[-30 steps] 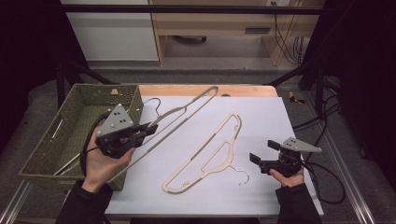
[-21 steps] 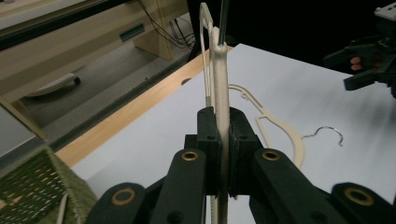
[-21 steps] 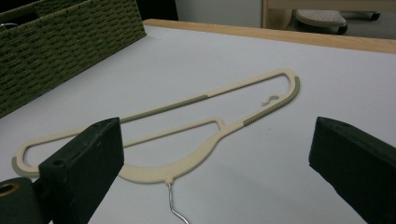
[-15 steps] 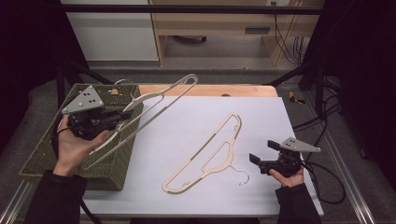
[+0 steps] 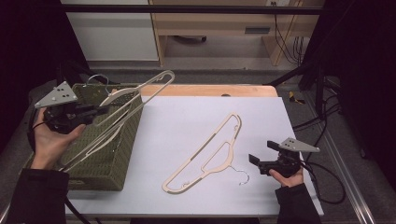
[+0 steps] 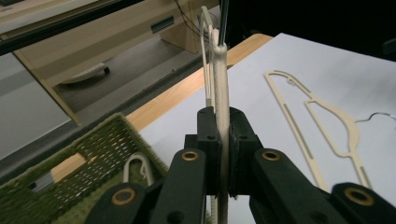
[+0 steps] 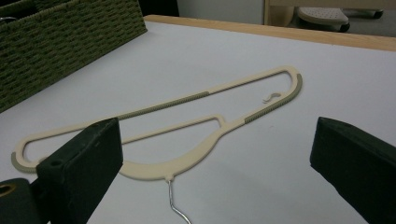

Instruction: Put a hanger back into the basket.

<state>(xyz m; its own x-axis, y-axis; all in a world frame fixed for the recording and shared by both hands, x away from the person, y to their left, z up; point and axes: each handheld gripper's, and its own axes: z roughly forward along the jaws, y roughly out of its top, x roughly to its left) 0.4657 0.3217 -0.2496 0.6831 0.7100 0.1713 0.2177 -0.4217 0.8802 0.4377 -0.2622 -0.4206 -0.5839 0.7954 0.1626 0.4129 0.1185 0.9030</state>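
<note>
While the left gripper (image 5: 95,113) clamps a cream hanger (image 5: 122,100) tight between its jaws above the green basket (image 5: 109,161) at the table's left edge, the right gripper (image 5: 254,160) rests wide open and empty beside a second hanger (image 5: 210,154) lying flat near the front edge.

The held hanger's (image 6: 219,93) lower end is hidden behind the left tool (image 6: 223,144); the basket's (image 7: 56,42) top is cut off.

Lab: cables (image 5: 322,122), framed white table (image 5: 187,121)
</note>
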